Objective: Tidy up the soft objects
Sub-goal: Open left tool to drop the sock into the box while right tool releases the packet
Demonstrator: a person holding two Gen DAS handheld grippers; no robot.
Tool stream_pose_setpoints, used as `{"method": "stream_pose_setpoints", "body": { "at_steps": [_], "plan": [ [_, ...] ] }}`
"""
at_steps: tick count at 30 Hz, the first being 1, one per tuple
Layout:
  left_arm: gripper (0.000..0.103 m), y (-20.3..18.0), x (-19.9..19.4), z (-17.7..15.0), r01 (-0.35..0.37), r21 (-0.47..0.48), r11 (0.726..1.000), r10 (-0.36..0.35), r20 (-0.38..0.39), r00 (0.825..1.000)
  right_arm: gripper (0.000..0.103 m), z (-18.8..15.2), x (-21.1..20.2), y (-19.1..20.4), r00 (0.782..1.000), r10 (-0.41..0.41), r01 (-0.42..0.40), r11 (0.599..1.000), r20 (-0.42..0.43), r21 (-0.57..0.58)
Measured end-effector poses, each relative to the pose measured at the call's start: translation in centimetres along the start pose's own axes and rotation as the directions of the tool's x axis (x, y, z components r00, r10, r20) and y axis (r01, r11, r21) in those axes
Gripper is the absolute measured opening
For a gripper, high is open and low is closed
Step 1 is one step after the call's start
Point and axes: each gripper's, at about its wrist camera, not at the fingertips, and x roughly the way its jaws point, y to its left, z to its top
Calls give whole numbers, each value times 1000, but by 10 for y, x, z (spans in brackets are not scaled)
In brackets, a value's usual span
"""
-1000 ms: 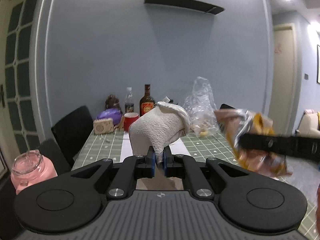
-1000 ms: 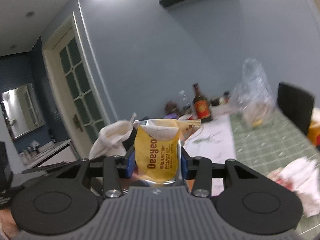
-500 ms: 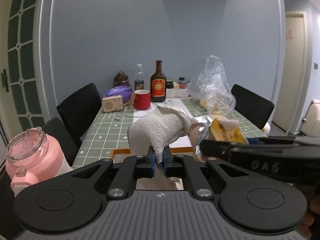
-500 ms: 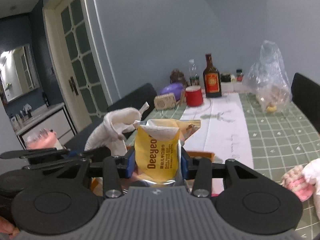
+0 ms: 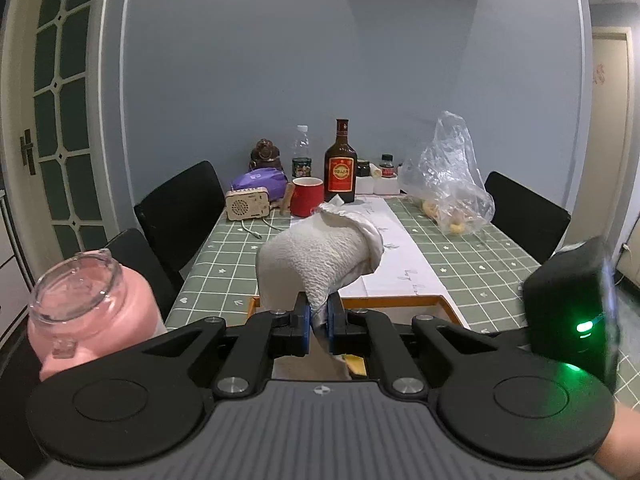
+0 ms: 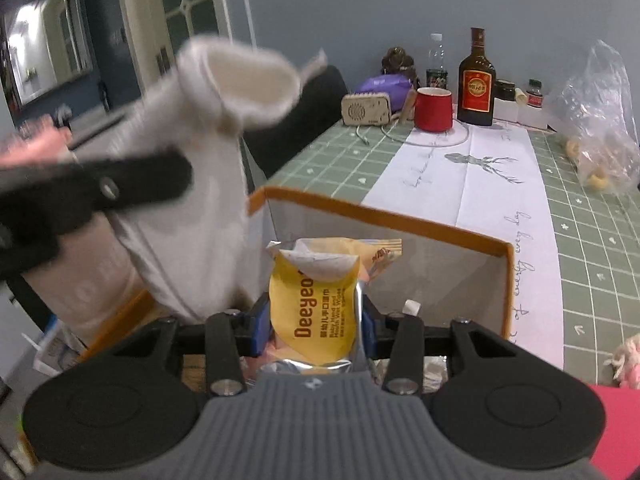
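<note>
My left gripper (image 5: 318, 314) is shut on a white towel (image 5: 320, 262), which droops over its fingers; it shows blurred at the left of the right wrist view (image 6: 224, 128). My right gripper (image 6: 316, 324) is shut on a yellow wet-wipes packet (image 6: 316, 308) and holds it over the open orange-rimmed box (image 6: 400, 224), low inside its walls. The box rim also shows just beyond the left gripper (image 5: 400, 302). The back of the right gripper (image 5: 568, 312) shows at the right of the left wrist view.
A green checked table (image 5: 480, 256) carries a white runner, a red mug (image 5: 306, 196), a brown bottle (image 5: 340, 164), a small radio (image 5: 247, 206) and a plastic bag (image 5: 448, 184). A pink jar (image 5: 84, 312) stands at left. Black chairs flank the table. A pink soft item (image 6: 628, 360) lies right.
Both grippers have tilted down toward the table. The right gripper has lowered the packet into the box and dropped back beside the left one. The towel stays held.
</note>
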Motion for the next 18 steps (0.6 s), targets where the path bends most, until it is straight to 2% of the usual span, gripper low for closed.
{"method": "stream_pose_setpoints", "body": {
  "at_steps": [3, 4, 5, 7, 9, 11, 14, 16, 18],
  "plan": [
    [9, 3, 1, 0, -1, -16, 1000, 1, -3, 1000, 47, 3, 3, -2, 1000, 3, -3, 1000, 5, -12],
    [9, 5, 1, 1, 14, -27, 1000, -14, -8, 1000, 56, 3, 3, -2, 1000, -11, 11, 1000, 0, -27],
    [9, 6, 2, 1, 30, -38, 999, -31, -12, 999, 74, 4, 0, -2, 1000, -27, 27, 999, 2, -42],
    [9, 8, 4, 1, 67, -51, 996, -69, -24, 997, 91, 3, -16, -1, 997, -54, 57, 996, 48, -71],
    [9, 8, 6, 0, 74, -51, 996, -76, -31, 997, 91, 5, -39, -5, 994, -45, 54, 994, 98, -99],
    [9, 5, 8, -1, 63, -40, 997, -64, -41, 997, 98, 7, -58, -14, 989, -45, 59, 994, 143, -94],
    [9, -1, 15, -3, 54, -31, 998, -55, -58, 997, 100, 6, -81, -29, 975, -120, 139, 986, 189, -89],
    [9, -6, 25, -6, 58, -17, 998, -60, -101, 993, 100, 4, -89, -38, 965, -172, 188, 980, 198, -63],
    [9, -11, 35, -9, 66, -9, 998, -66, -131, 989, 100, 5, -91, -50, 964, -183, 191, 981, 193, -19]
  ]
}}
